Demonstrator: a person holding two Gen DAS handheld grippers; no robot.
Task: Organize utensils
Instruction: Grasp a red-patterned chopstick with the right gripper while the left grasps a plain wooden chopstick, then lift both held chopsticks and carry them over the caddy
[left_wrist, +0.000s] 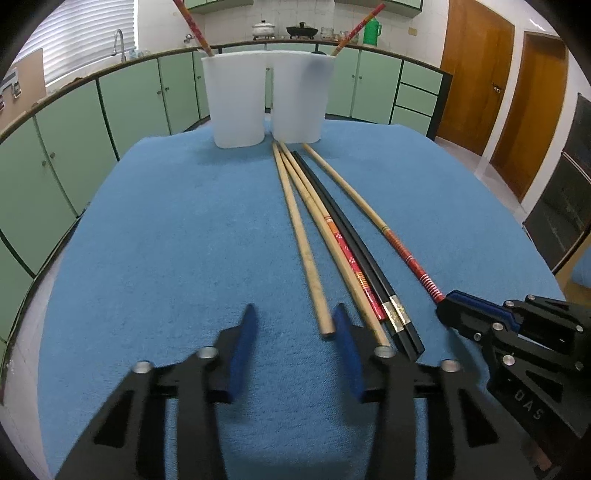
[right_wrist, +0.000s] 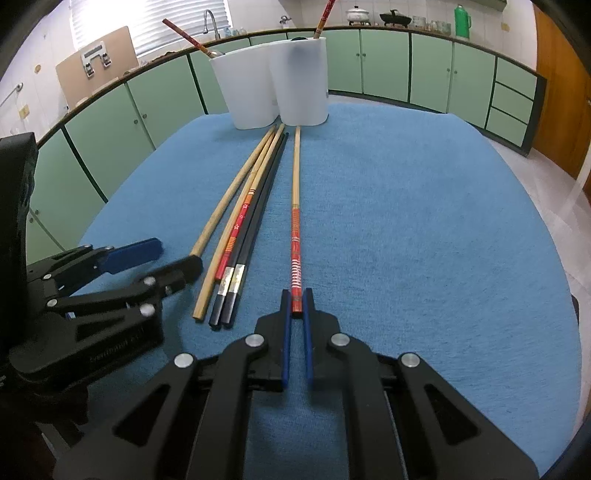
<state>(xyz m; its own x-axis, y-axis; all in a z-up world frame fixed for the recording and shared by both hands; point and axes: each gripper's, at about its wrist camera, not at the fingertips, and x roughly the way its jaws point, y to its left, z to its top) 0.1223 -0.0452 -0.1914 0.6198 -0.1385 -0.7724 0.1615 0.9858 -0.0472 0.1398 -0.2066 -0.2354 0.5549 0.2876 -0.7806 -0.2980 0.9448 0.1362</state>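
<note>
Several chopsticks lie lengthwise on a blue towel (left_wrist: 166, 240): a plain wooden one (left_wrist: 301, 243), a red-patterned one (left_wrist: 347, 254), a black pair (left_wrist: 354, 251) and, apart to the right, a red-banded one (right_wrist: 295, 229). My right gripper (right_wrist: 296, 302) is shut on the near end of the red-banded chopstick, which rests on the towel. My left gripper (left_wrist: 295, 332) is open and empty, just left of the plain wooden chopstick's near end. A white two-compartment holder (left_wrist: 267, 98) stands at the far edge, a red-patterned chopstick (left_wrist: 192, 26) leaning in each compartment.
Green cabinets (left_wrist: 129, 103) curve around the table behind the holder. Wooden doors (left_wrist: 476, 74) stand at the right. The towel's right half (right_wrist: 424, 240) holds nothing. The left gripper shows in the right wrist view (right_wrist: 140, 258) close beside the chopstick bundle.
</note>
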